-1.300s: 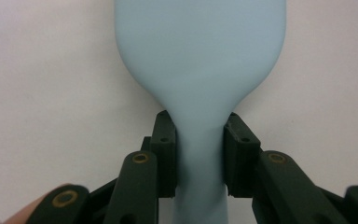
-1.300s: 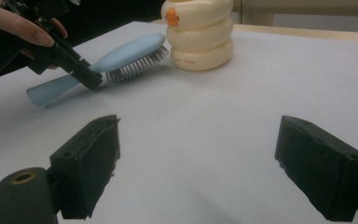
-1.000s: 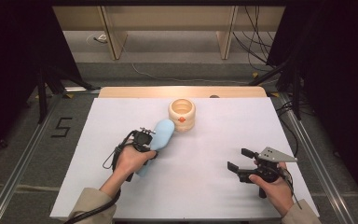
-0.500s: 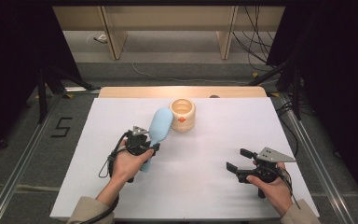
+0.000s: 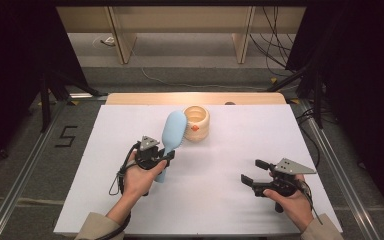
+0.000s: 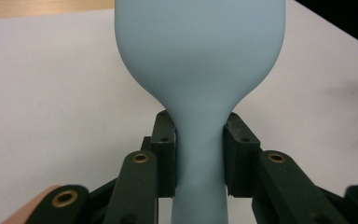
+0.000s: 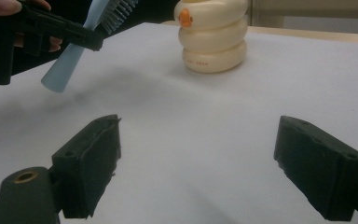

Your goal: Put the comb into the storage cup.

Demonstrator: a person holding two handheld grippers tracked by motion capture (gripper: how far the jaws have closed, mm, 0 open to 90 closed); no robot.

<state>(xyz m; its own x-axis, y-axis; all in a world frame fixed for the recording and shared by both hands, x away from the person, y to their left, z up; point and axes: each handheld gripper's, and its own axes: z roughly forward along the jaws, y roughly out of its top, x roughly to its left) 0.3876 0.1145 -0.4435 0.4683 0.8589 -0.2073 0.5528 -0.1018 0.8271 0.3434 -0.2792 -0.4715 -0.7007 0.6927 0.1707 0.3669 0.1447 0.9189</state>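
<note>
Pickup done: left gripper (image 5: 166,158) clamped on neck of light-blue hairbrush (image 5: 172,135), lifted off white table (image 5: 220,200), head close to cream ringed cup (image 5: 197,122). Right gripper (image 5: 252,172) open, idle, empty. Placing at cup likely remains.

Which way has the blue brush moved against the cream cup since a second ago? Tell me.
Yes. The blue brush, clamped in the left gripper, has tilted up, its head now nearer the cream cup.
</note>
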